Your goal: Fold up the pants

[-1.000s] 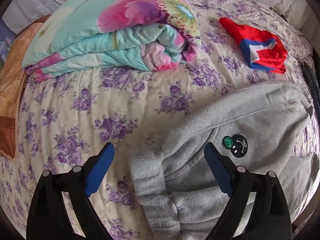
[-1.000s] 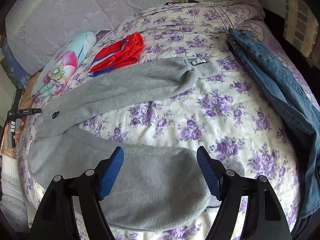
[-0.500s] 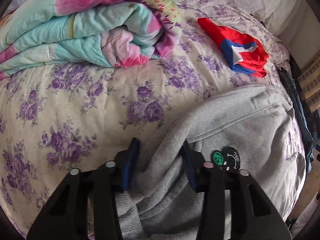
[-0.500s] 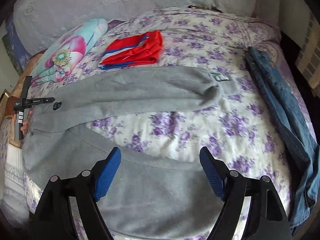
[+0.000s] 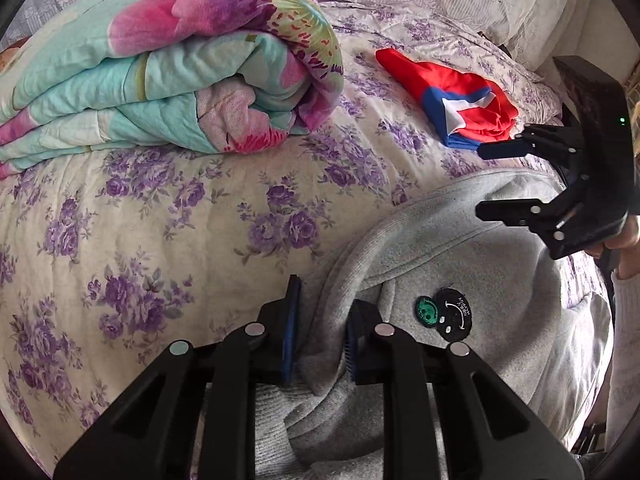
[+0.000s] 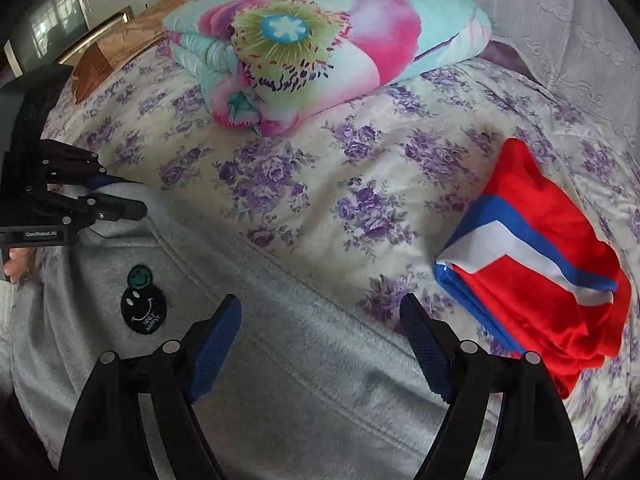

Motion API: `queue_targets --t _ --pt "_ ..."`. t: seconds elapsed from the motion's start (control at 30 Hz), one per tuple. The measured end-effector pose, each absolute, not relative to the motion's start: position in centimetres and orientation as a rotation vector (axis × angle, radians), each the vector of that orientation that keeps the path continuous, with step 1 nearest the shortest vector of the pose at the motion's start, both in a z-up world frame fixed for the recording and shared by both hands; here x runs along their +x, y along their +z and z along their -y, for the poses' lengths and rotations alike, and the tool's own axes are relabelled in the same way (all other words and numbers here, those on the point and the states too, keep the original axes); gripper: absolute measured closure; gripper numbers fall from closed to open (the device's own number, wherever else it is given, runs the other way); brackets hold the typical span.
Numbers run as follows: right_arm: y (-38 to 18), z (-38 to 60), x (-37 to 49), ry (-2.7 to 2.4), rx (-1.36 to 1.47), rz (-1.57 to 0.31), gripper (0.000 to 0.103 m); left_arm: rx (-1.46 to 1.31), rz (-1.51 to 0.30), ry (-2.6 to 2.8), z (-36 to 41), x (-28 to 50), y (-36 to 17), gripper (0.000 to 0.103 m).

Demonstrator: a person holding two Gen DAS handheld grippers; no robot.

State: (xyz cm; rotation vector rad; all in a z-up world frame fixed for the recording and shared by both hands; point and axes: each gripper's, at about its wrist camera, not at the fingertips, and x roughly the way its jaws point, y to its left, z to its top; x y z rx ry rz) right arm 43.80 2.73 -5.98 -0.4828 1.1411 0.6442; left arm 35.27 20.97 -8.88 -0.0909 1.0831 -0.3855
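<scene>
The left tool (image 5: 318, 340) is closing on a raised ridge of the grey pants (image 5: 500, 292) right at the waistband corner, cloth bunched between the blue pads, which look pressed into it from both sides. The pants lie on the floral bed (image 5: 160, 216), and from the left wrist view they spread away toward 2 o'clock, the smiley patch (image 5: 452, 314) just beside the pinch at 3 o'clock. Over in the right wrist view the right tool (image 6: 320, 344) hangs wide apart above the pants with nothing in it, pads clear of the cloth, grey fabric running under it from 9 o'clock across to 4 o'clock. That seems to be the long axis: waistband end at the left tool, legs trailing off past the right one. So the left hand is on the waist, and the right tool is the nearer one to the upper side edge of the pants, which crosses just ahead of it at 12 o'clock. My read is that a second pinch there is what the fold needs next. The red cloth (image 6: 540, 256) sits near at 2 o'clock, apart from the pants, and the quilt (image 6: 320, 40) is well off at 12 o'clock, so the way looks free.
</scene>
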Motion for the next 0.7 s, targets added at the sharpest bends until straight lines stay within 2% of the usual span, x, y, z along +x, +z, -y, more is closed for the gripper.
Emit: queue_targets --t 0.2,0.27,0.3,0.53,0.7 --pt "-9.4 -2.9 45.7 0.694 -0.561 -1.262 0.023 -0.109 -1.085 -0.387 -21.1 35.2 -8.9 0.085" --pt "-9.7 -2.9 45.2 0.75 -0.516 -1.259 0.055 -0.102 -1.084 -0.376 -21.0 35.1 -9.0 0.085" --pt "-9.3 -3.0 44.6 0.816 -0.49 -1.248 0.089 -0.1 -1.083 -0.37 -21.0 35.1 -9.0 0.085" --pt "-5.0 -2.5 44.5 0.751 -0.402 -1.055 0.09 -0.133 -1.012 -0.316 -21.2 35.0 -7.1 0.085" --pt "-7.6 -3.7 46.9 0.694 -0.417 -1.118 0.09 -0.157 -1.057 -0.266 -21.8 36.8 -8.8 0.086"
